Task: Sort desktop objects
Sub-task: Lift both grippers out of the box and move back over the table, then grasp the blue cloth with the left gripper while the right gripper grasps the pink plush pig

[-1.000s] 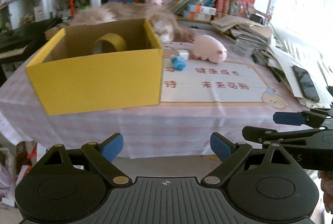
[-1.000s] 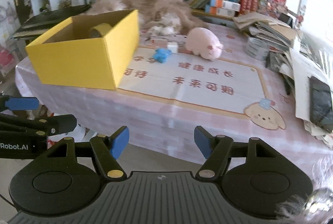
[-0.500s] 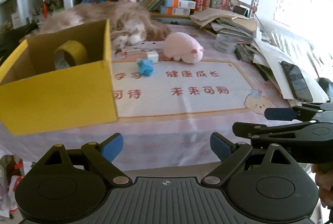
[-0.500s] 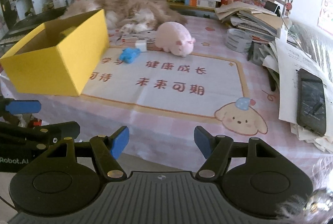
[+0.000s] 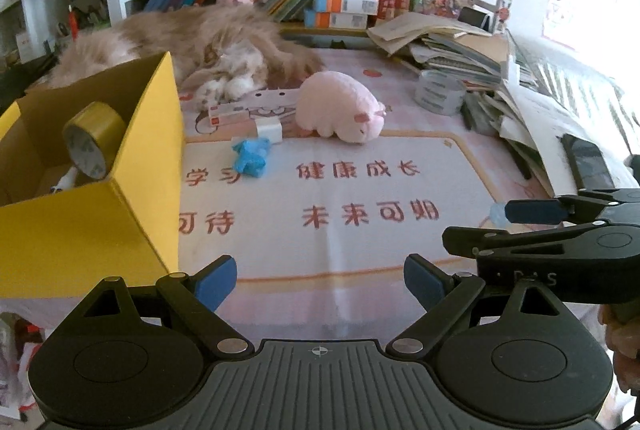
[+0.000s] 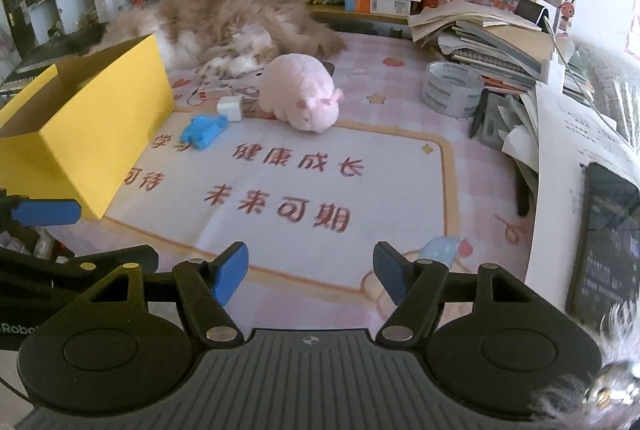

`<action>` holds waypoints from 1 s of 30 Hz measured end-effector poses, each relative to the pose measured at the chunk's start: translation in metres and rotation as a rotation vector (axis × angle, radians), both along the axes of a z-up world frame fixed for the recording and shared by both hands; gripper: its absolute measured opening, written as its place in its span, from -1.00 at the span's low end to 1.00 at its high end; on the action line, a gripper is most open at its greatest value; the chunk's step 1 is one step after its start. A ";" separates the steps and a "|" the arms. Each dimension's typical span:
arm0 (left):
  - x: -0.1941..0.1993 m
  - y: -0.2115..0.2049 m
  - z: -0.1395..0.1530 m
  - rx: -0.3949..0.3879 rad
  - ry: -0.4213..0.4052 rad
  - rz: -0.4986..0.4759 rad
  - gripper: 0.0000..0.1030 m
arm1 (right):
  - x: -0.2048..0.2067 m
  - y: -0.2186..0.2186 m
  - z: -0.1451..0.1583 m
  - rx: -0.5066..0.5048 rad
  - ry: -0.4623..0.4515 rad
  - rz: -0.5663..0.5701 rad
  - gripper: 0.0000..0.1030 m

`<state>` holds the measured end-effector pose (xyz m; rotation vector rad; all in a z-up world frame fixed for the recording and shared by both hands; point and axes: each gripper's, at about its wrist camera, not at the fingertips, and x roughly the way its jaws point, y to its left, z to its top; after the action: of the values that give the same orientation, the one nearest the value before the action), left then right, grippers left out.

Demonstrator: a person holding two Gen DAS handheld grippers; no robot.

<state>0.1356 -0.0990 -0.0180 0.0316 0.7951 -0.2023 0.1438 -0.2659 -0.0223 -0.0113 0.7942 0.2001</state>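
Holding both tools over the near edge of the surface (image 5: 360,294), you have the left tool (image 5: 320,284) spread wide and the right tool (image 6: 310,272) partly open, both empty. Ahead lie the blue crumpled toy (image 5: 251,155), pink plush pig (image 6: 302,98), and, ahead-left, the yellow cardboard box (image 5: 104,222).

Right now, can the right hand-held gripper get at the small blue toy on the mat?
Probably yes. The right hand-held gripper is open and empty, and bare mat lies between it and the blue toy. The yellow box sits just left of the toy, the pink plush to its right.
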 end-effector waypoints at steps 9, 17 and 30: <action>0.031 -0.014 -0.003 0.026 0.004 0.082 0.80 | 0.043 -0.019 0.000 0.027 -0.004 0.059 0.30; 0.061 -0.019 -0.008 0.049 0.003 0.145 0.78 | 0.083 -0.024 0.002 0.046 -0.024 0.113 0.34; 0.109 -0.019 -0.017 0.085 0.013 0.229 0.77 | 0.149 -0.022 0.004 0.063 -0.047 0.179 0.50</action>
<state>0.2442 -0.1177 -0.0354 0.0188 0.8131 0.0479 0.2924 -0.2876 -0.0183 -0.0273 0.7395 0.3932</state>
